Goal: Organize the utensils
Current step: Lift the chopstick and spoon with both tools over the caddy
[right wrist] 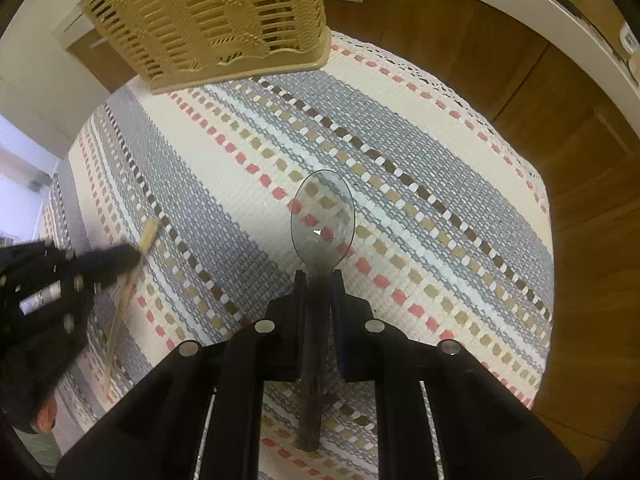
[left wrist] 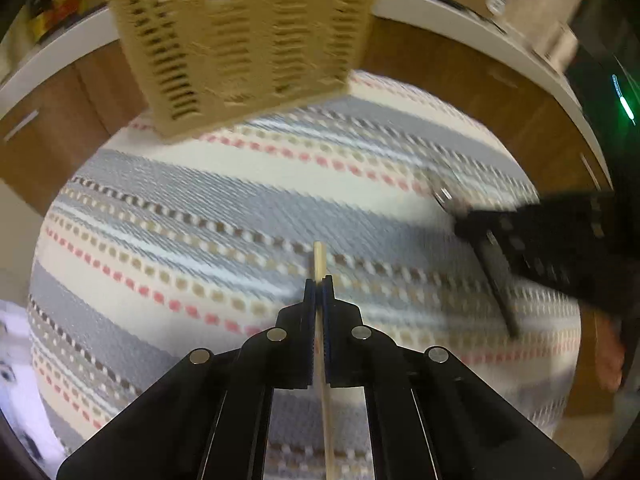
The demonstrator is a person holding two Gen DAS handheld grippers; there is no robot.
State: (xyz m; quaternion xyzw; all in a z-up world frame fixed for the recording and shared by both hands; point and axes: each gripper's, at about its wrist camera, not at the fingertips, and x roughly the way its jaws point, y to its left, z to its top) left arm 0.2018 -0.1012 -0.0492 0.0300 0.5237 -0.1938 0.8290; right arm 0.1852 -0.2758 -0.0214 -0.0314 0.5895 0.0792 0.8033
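My left gripper [left wrist: 318,285] is shut on a thin wooden stick [left wrist: 320,258], held above the striped cloth; it also shows at the left of the right wrist view [right wrist: 132,258] with the stick [right wrist: 149,234]. My right gripper [right wrist: 319,276] is shut on the dark handle of a clear plastic spoon [right wrist: 322,216], bowl pointing forward; it appears blurred at the right of the left wrist view [left wrist: 456,216]. A tan slotted utensil basket [left wrist: 248,40] stands at the far edge of the cloth, ahead of both grippers, and shows in the right wrist view [right wrist: 216,20] too.
A striped woven cloth [right wrist: 420,184] covers the round table. Brown wooden cabinets [right wrist: 560,120] with a white countertop [left wrist: 460,12] run behind. Small items sit on the counter at the upper right.
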